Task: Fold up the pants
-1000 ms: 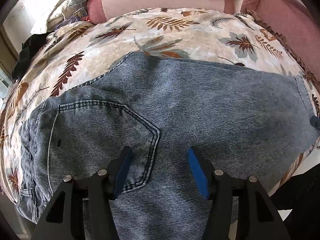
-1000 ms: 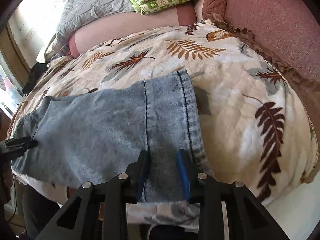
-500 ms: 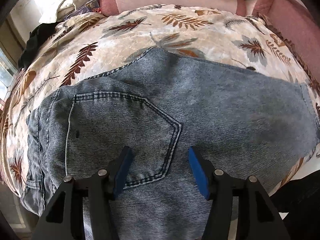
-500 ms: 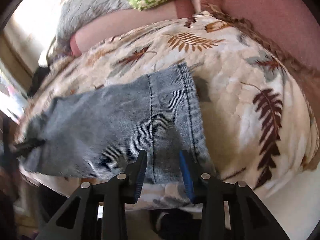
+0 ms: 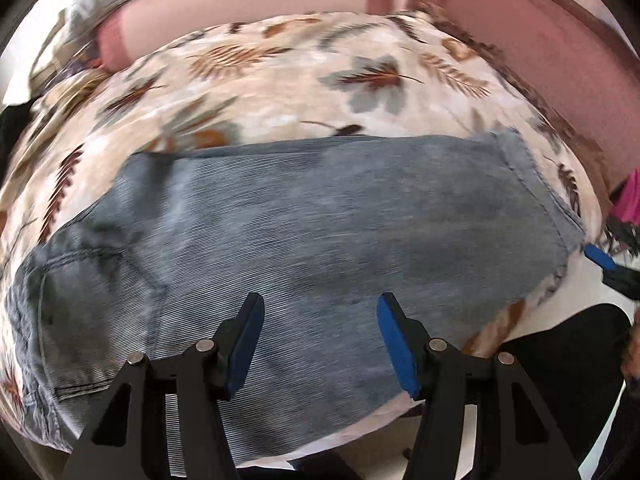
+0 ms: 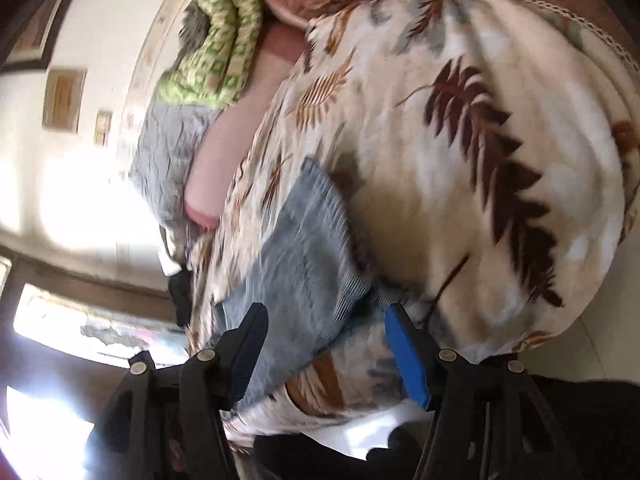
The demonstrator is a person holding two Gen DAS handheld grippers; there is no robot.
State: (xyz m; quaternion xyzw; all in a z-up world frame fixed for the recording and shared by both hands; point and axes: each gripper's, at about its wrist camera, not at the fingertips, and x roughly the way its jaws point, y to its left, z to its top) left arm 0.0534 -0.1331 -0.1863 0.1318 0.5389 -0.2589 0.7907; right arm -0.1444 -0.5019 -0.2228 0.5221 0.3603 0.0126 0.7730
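Blue denim pants [image 5: 304, 232] lie flat across a leaf-print bedspread [image 5: 280, 80], waist and back pocket at the left, leg hem at the right. My left gripper [image 5: 320, 340] is open, hovering over the near edge of the pants at mid-leg, holding nothing. The right gripper shows at the far right of the left wrist view [image 5: 600, 258], beside the hem. In the right wrist view, tilted and blurred, the right gripper [image 6: 324, 344] is open, its fingers either side of the hem corner of the pants [image 6: 308, 248]. Whether the pads touch the cloth is unclear.
A pink headboard cushion [image 5: 540, 60] runs along the back and right. A green patterned folded blanket [image 6: 216, 48] and a grey quilt [image 6: 168, 152] lie at the bed's head. A bright window [image 6: 80, 200] is at the left. The bed's front edge drops to a pale floor [image 6: 600, 344].
The left gripper has slid right along the pants, from the back pocket to mid-leg. The right gripper has opened wider and its view has rolled sharply.
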